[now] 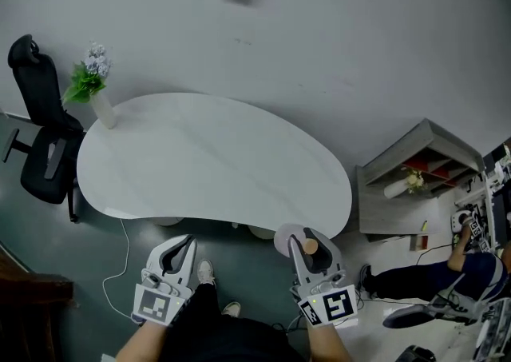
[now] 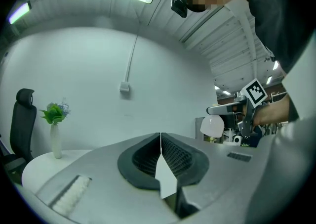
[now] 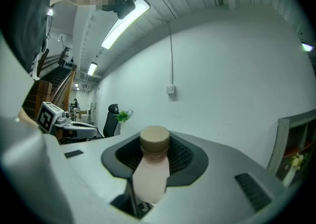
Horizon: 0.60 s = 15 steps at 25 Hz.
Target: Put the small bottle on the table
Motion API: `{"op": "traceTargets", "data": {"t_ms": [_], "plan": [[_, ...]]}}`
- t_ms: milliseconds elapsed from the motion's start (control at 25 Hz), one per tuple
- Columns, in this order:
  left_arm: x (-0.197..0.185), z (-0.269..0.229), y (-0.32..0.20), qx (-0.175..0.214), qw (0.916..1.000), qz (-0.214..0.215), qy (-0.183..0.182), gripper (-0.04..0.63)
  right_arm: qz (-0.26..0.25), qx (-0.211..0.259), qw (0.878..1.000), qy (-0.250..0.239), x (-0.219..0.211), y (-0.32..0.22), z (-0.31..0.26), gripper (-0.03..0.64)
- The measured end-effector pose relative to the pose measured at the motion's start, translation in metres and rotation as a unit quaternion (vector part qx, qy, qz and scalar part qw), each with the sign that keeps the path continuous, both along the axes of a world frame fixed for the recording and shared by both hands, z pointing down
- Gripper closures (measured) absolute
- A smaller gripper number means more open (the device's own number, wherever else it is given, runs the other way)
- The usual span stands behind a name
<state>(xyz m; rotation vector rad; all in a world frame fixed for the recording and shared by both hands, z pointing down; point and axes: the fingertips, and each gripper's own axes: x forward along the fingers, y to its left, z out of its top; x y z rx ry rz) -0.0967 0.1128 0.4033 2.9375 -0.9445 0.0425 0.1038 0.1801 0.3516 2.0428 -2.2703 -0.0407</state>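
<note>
The small bottle (image 1: 308, 247), pale with a tan cap, sits between the jaws of my right gripper (image 1: 310, 234), which is shut on it. In the right gripper view the bottle (image 3: 151, 171) leans with its cap pointing away from the camera. This gripper hangs just short of the near right edge of the white kidney-shaped table (image 1: 215, 165). My left gripper (image 1: 182, 242) floats lower left, off the table, with its jaws (image 2: 160, 137) shut on nothing. From the left gripper view, the right gripper (image 2: 236, 111) and the bottle's pale body (image 2: 213, 126) show at the right.
A white vase with flowers (image 1: 97, 85) stands on the table's far left end. A black office chair (image 1: 38, 141) is left of the table, a grey shelf unit (image 1: 419, 173) to its right. A person (image 1: 447, 280) sits on the floor at lower right. A cable (image 1: 120, 264) trails beneath the table.
</note>
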Motion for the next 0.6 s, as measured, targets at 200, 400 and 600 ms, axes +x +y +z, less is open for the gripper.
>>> {"op": "traceTargets", "data": {"t_ms": [200, 400, 600], "plan": [[0.012, 0.000, -0.058, -0.003, 0.9998, 0.021, 0.004, 0.586, 0.023, -0.011, 1.000, 0.000, 0.010, -0.046, 0.002, 0.506], [0.023, 0.002, -0.096, -0.014, 0.9985, 0.051, 0.010, 0.586, 0.040, -0.020, 0.999, -0.001, 0.009, -0.080, 0.004, 0.506], [0.037, 0.006, -0.122, -0.015, 0.9972, 0.073, 0.013, 0.586, 0.049, -0.023, 0.999, 0.001, 0.010, -0.102, 0.004, 0.506]]}}
